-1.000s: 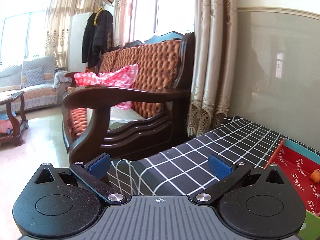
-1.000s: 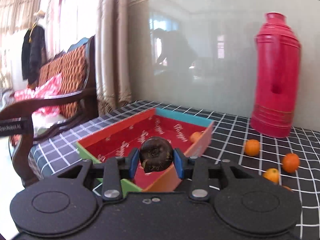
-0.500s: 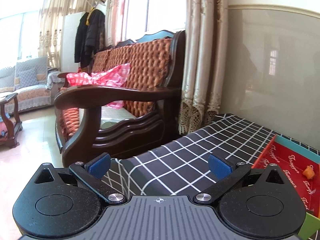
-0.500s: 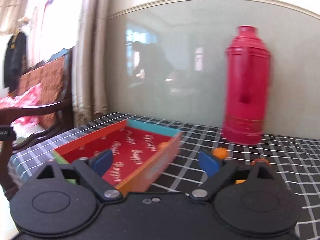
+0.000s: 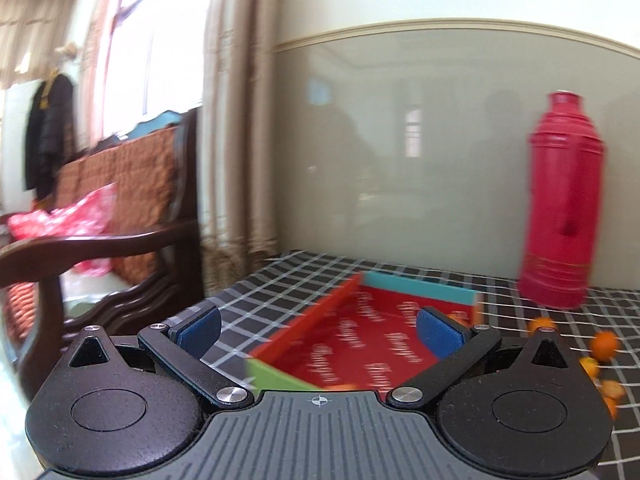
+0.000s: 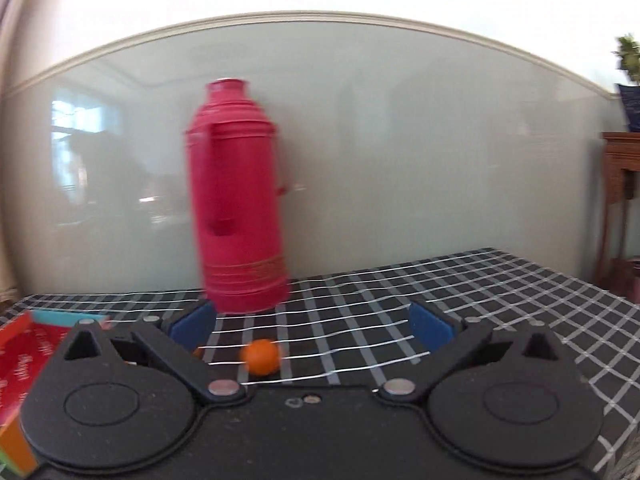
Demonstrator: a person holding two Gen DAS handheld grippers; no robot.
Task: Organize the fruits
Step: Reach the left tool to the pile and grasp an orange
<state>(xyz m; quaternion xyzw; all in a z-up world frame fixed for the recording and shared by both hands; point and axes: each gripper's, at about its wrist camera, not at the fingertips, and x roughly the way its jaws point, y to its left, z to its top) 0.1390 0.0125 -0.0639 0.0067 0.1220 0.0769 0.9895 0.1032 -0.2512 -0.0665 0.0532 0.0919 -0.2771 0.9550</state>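
Observation:
The red tray (image 5: pixel 360 344) with colored walls lies on the checked tablecloth, just beyond my left gripper (image 5: pixel 318 328), which is open and empty. Several small oranges (image 5: pixel 604 344) are scattered on the cloth to the tray's right. My right gripper (image 6: pixel 310 324) has its jaws opening wide, and nothing is pressed between them. One orange (image 6: pixel 260 356) lies on the cloth just ahead of it, between the finger lines. The tray's corner (image 6: pixel 24 344) shows at the far left of the right wrist view. The dark fruit is out of sight.
A tall red thermos (image 6: pixel 236 200) stands on the table against the grey wall, behind the oranges, also seen as the thermos (image 5: pixel 560 208) at the right. A wooden armchair (image 5: pixel 100 248) and curtain are left of the table edge.
The right gripper opened and let go of the dark round fruit at the tray, then swung right toward the thermos and oranges. The left gripper swung right from the armchair to the tray.

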